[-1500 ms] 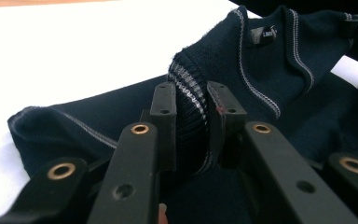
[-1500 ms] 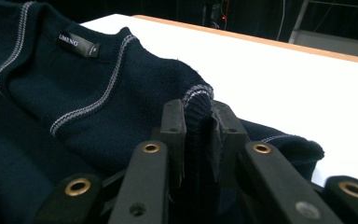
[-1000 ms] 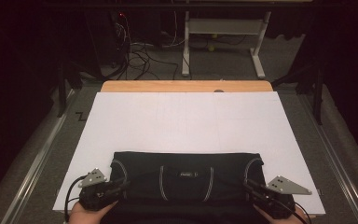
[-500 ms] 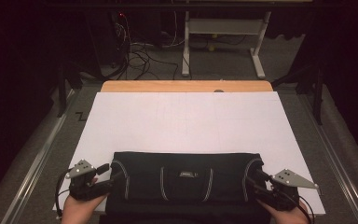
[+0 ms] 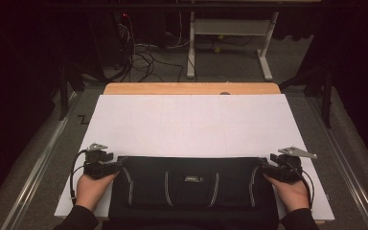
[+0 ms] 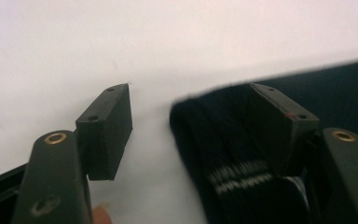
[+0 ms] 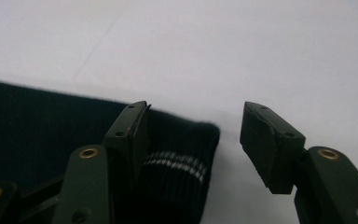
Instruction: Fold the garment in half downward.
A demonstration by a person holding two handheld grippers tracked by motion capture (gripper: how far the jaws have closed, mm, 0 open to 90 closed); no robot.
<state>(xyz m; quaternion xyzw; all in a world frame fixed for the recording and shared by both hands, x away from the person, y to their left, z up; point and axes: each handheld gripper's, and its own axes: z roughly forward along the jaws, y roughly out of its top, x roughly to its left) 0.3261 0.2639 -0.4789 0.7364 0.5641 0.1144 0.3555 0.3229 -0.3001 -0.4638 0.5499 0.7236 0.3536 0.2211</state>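
With the black garment (image 5: 191, 184) folded flat along the lower middle of the white worktop (image 5: 191, 120), and both the left claw (image 5: 117, 165) and right claw (image 5: 262, 166) just spread apart at its corners — nothing clamped — we risk snagging a cuff and dragging the fold askew.

The black garment (image 5: 191, 184) is matt ribbed knit cloth with pale stitched stripes; the surface (image 5: 191, 122) looks smooth, matt white, with a wooden far edge (image 5: 191, 88).

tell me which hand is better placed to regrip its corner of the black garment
Left, narrowly. The left gripper has the black garment corner further between its open jaws; the right gripper has only the corner's edge beside one jaw.
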